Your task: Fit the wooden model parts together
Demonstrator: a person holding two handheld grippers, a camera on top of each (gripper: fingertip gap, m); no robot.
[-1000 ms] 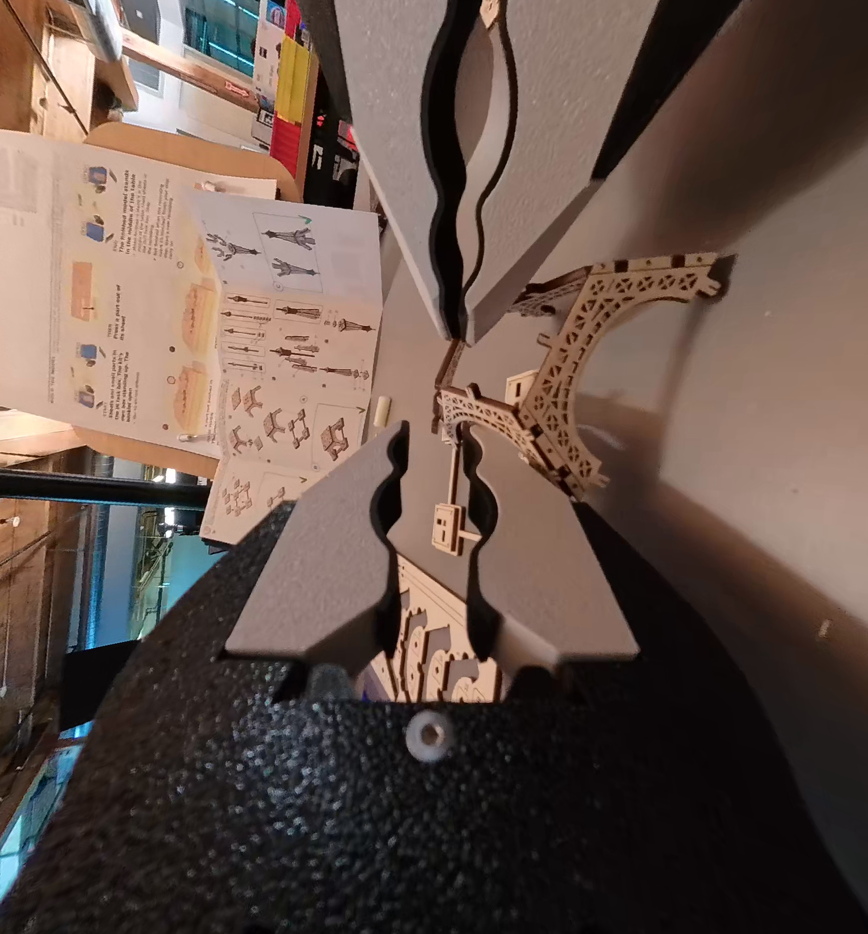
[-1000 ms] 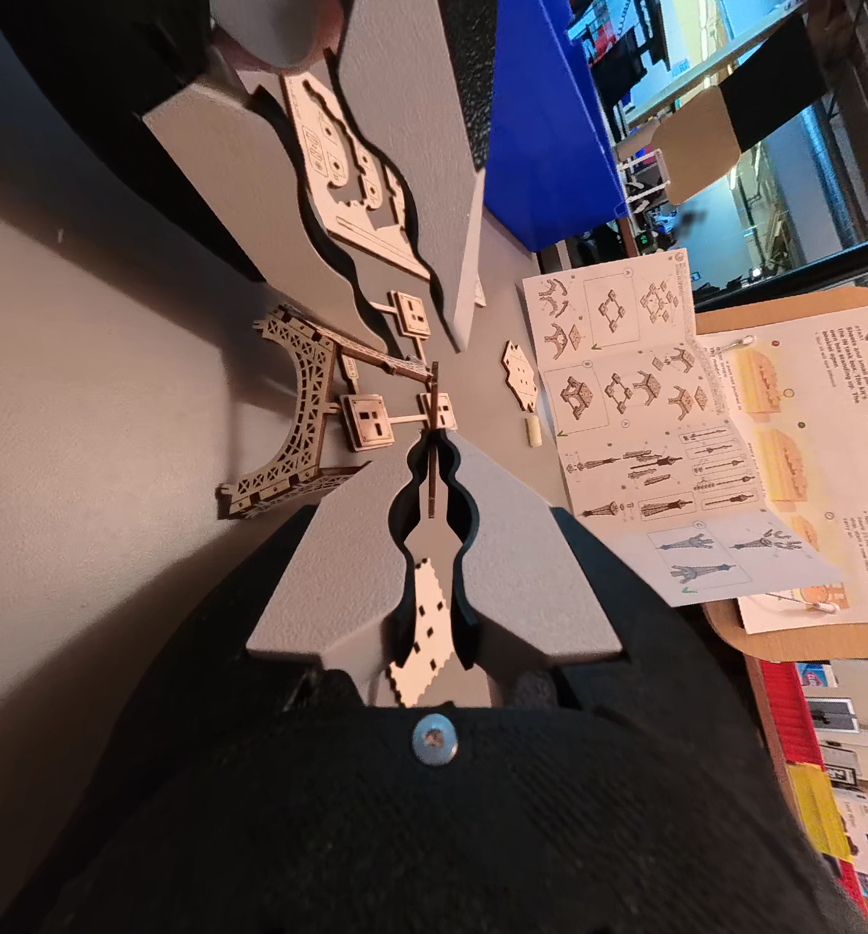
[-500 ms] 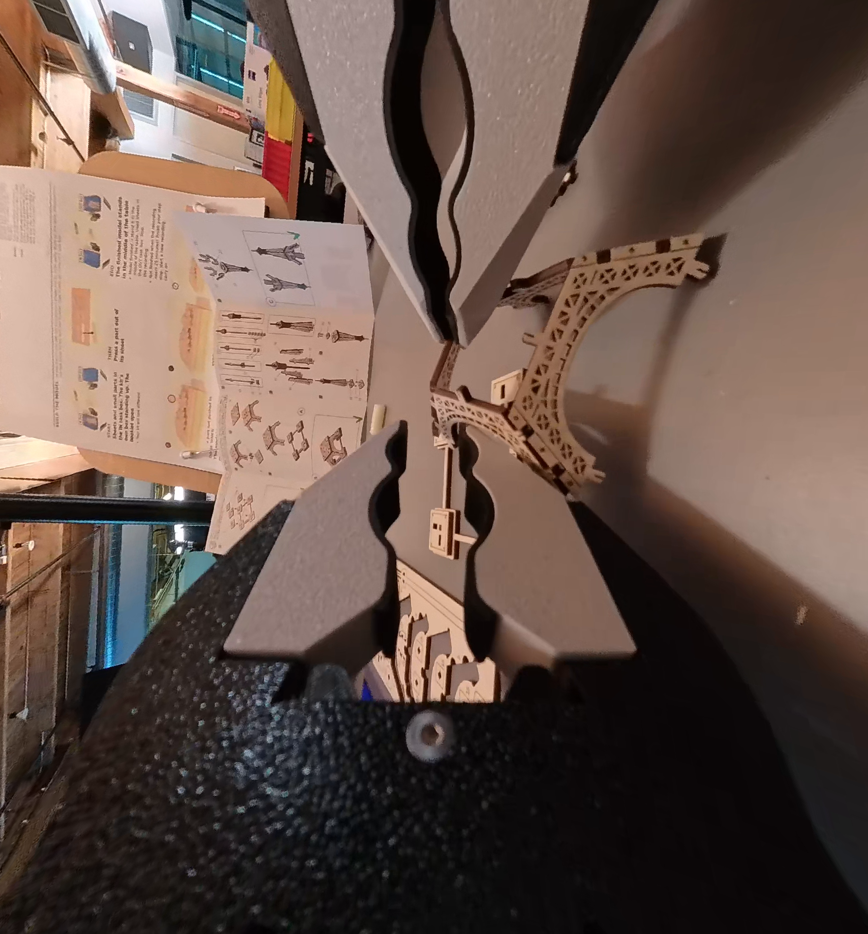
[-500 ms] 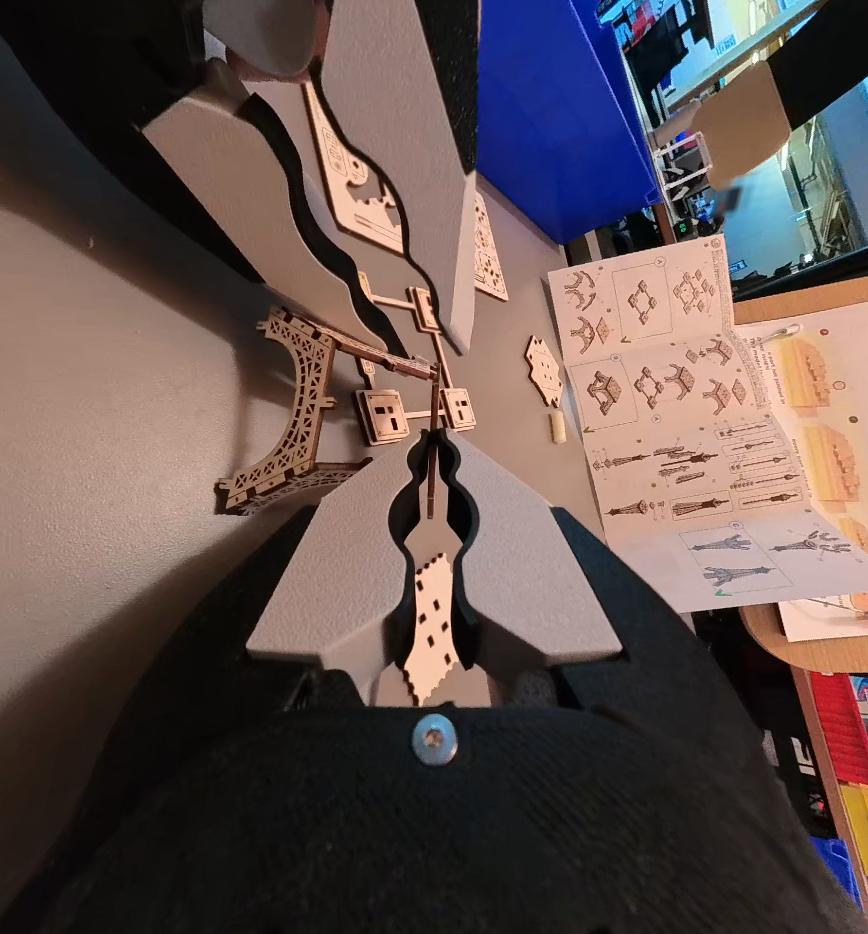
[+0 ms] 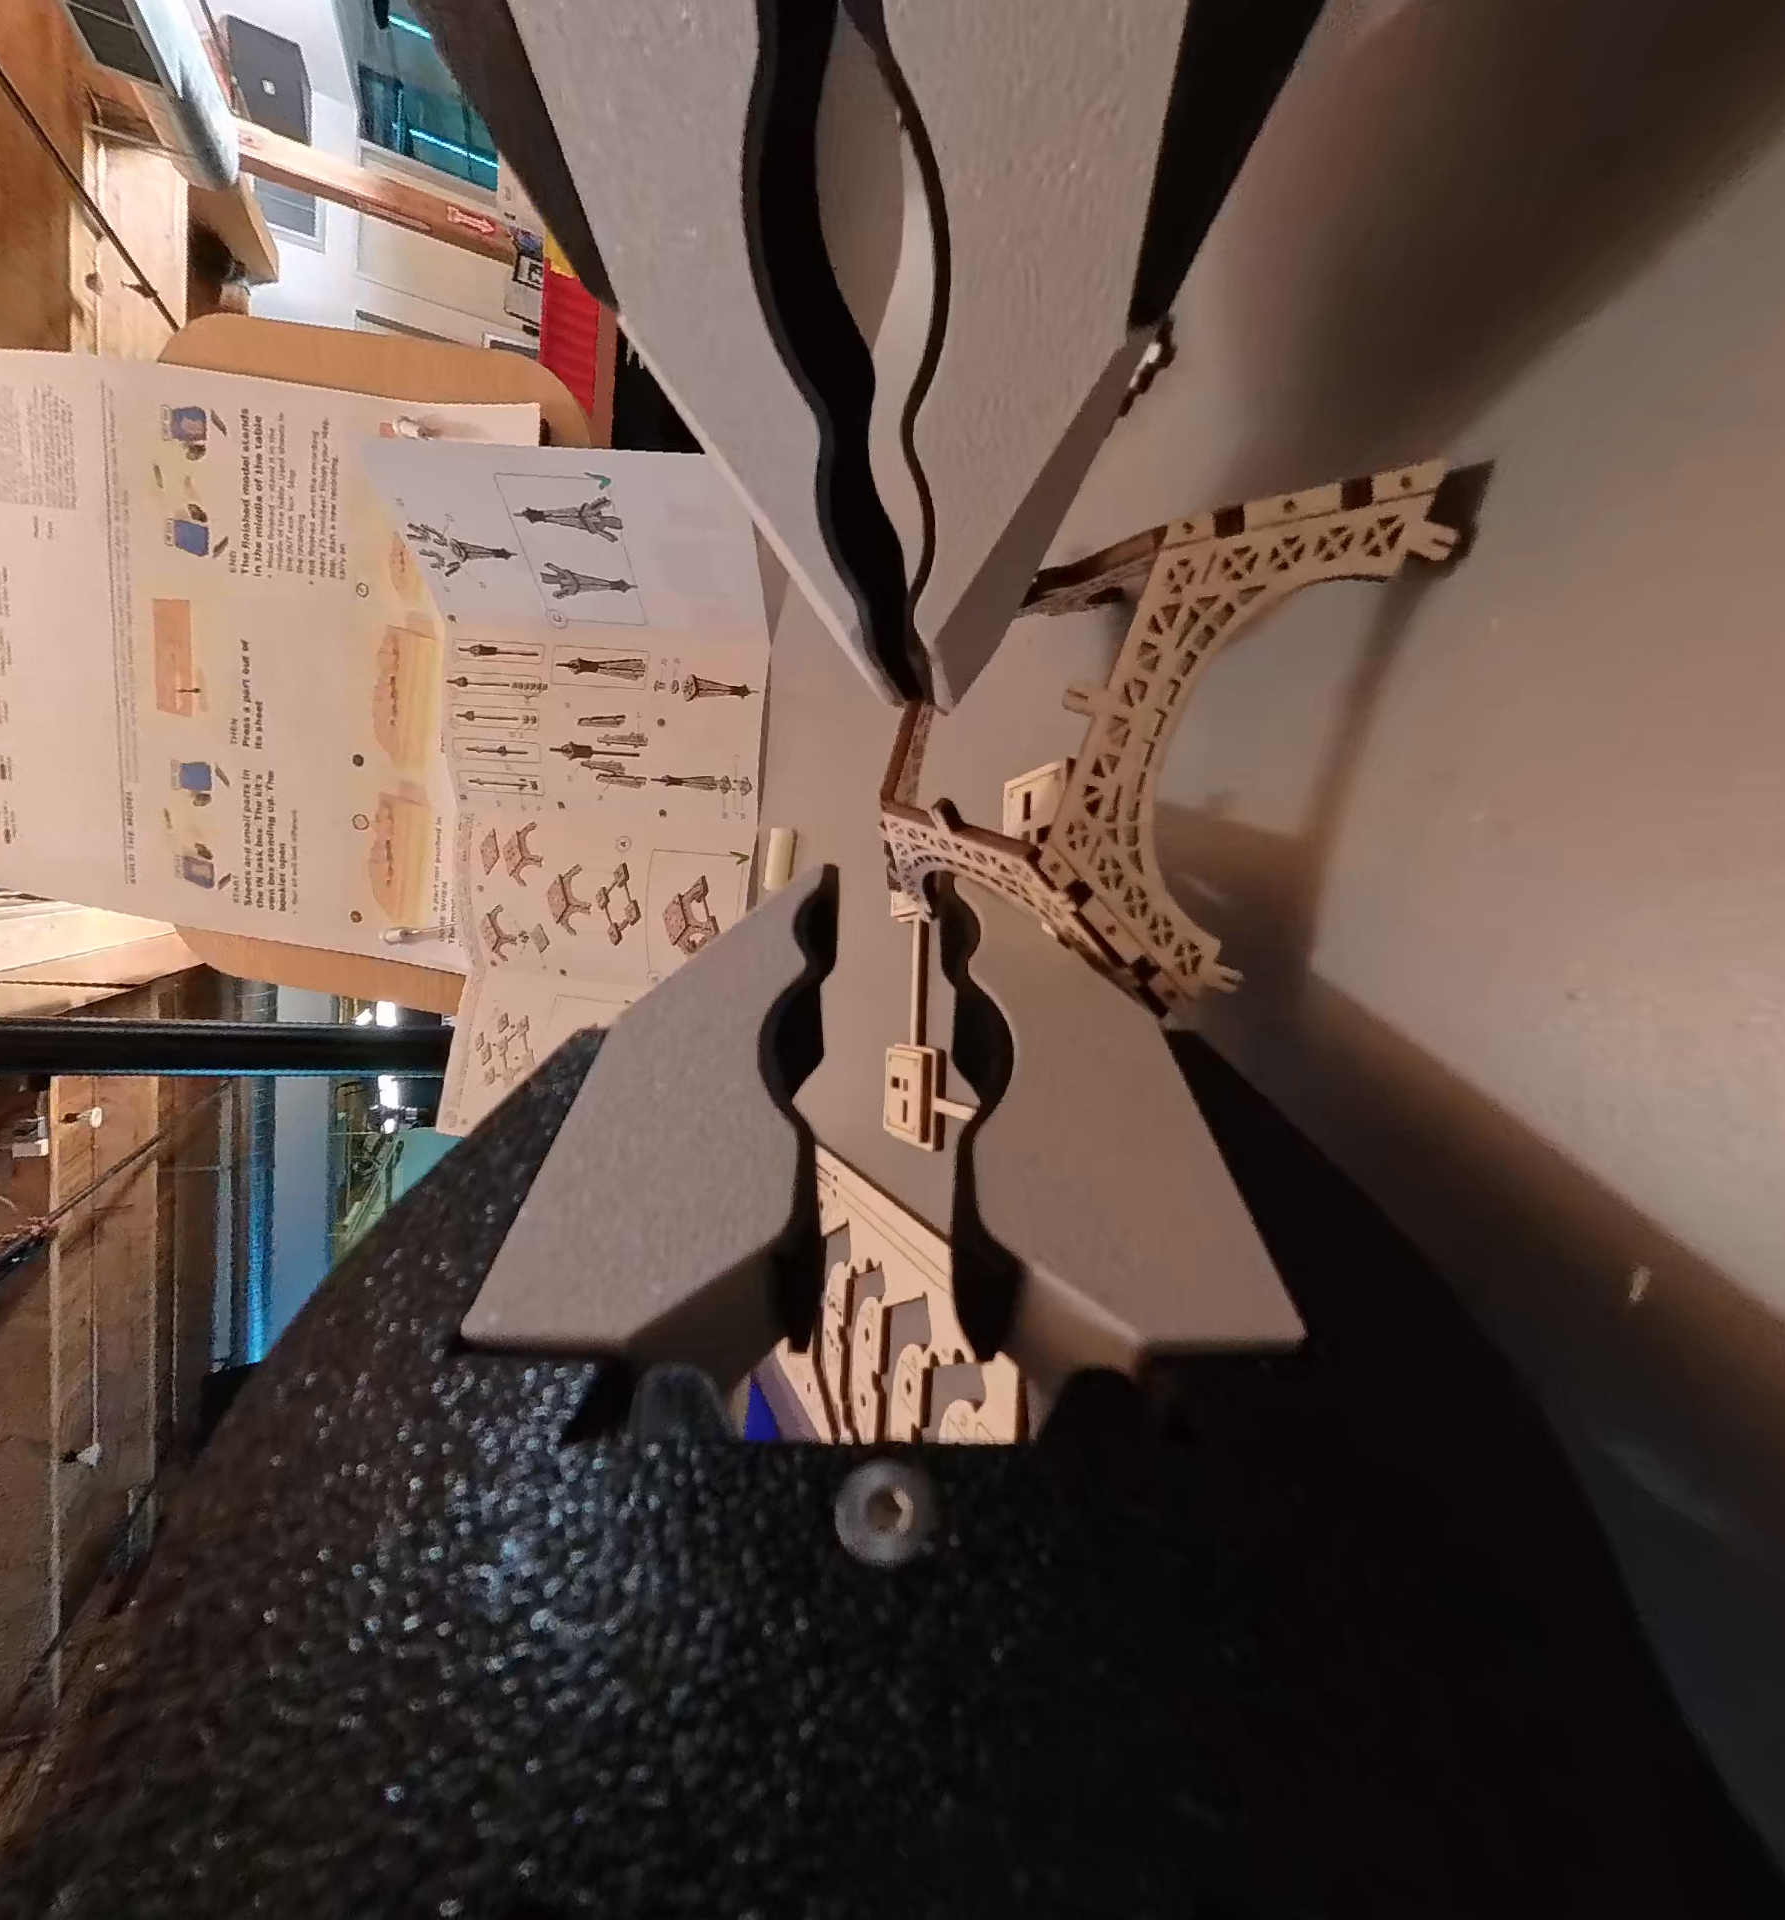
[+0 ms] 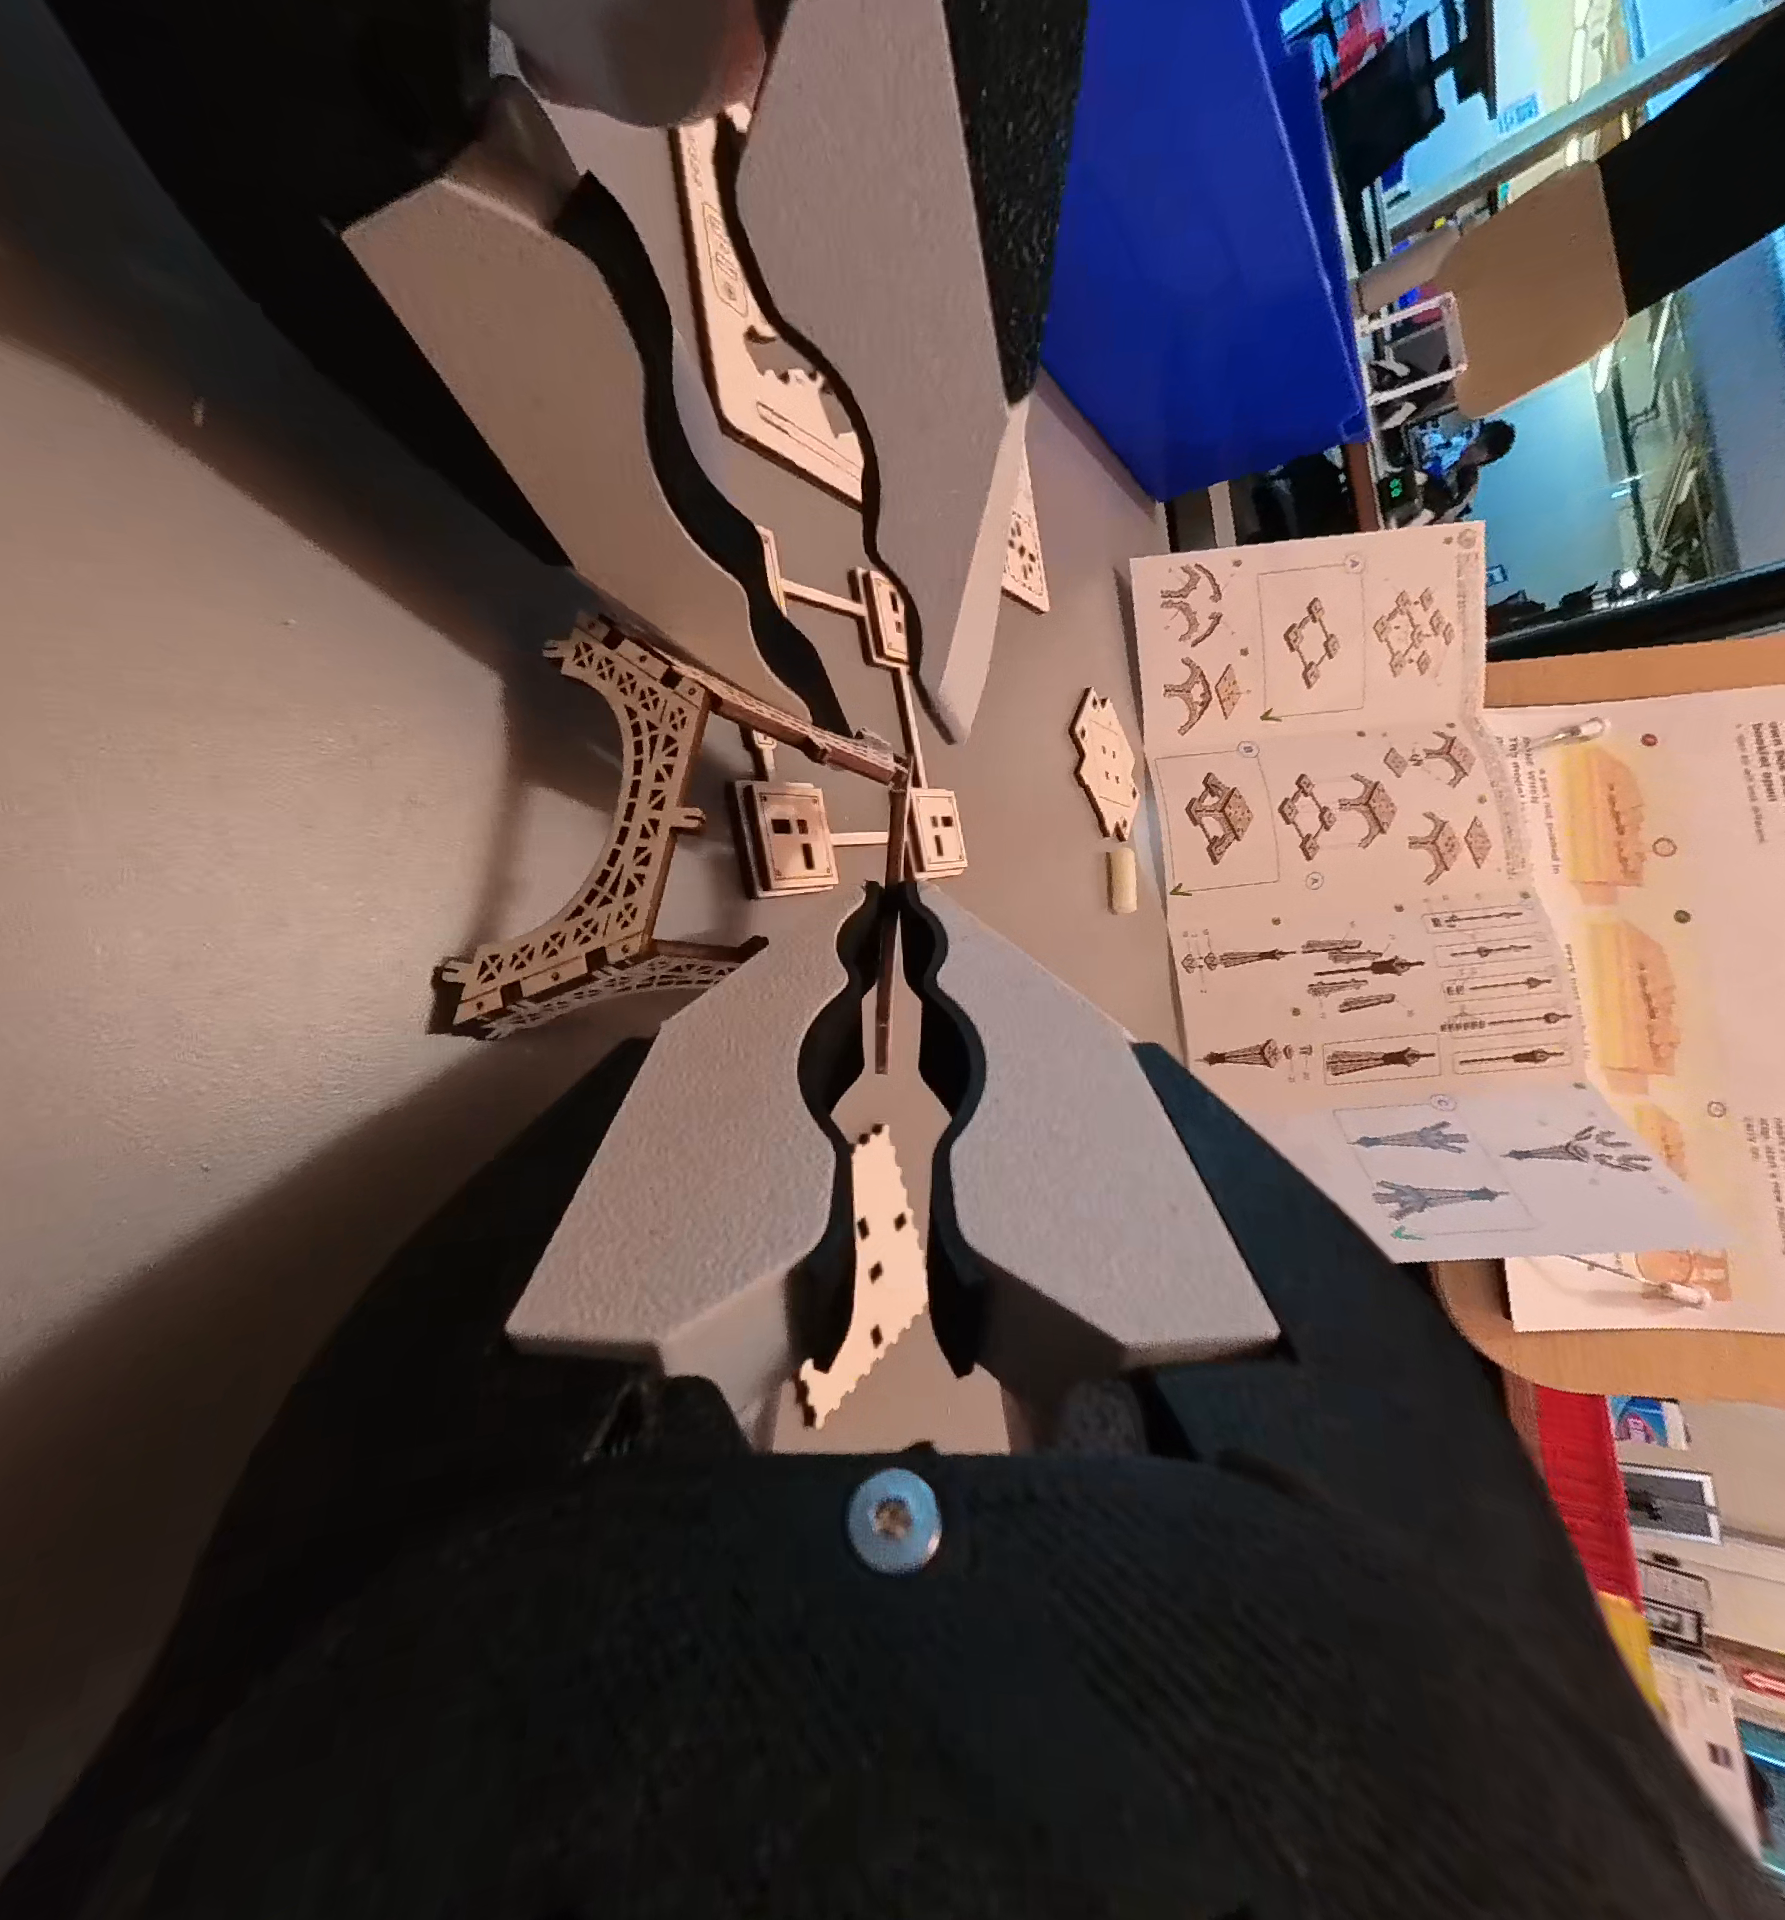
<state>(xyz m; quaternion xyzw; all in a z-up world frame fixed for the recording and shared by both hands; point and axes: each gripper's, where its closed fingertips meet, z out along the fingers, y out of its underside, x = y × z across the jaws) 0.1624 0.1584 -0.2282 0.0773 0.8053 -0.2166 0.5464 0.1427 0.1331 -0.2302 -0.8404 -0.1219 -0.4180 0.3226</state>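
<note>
A partly built wooden lattice tower base (image 5: pixel 1127 821) stands on the grey table, with two arched sides joined at a corner. It also shows in the right wrist view (image 6: pixel 639 831). My right gripper (image 6: pixel 888 891) is shut on a thin arched wooden piece (image 6: pixel 883 987), seen edge-on, whose far end meets the model's corner. In the left wrist view it reaches in from the top (image 5: pixel 914 696). My left gripper (image 5: pixel 886 883) is open, its fingers straddling a thin frame with small square pads (image 5: pixel 914 1091) that lies flat by the model.
An open instruction booklet (image 6: pixel 1324 852) lies beside the parts on a wooden board with a printed sheet (image 5: pixel 140 623). A small cream peg (image 6: pixel 1120 878) and a flat notched piece (image 6: pixel 1106 774) lie near it. A cut-out wooden sheet (image 6: pixel 753 343) and a blue bin (image 6: pixel 1200 249) are behind. Less than 4 cm separates the two grippers' tips.
The two grippers have drawn a little closer together over the model. The right gripper still holds the thin arched piece at the model's corner, and the left stays open.
</note>
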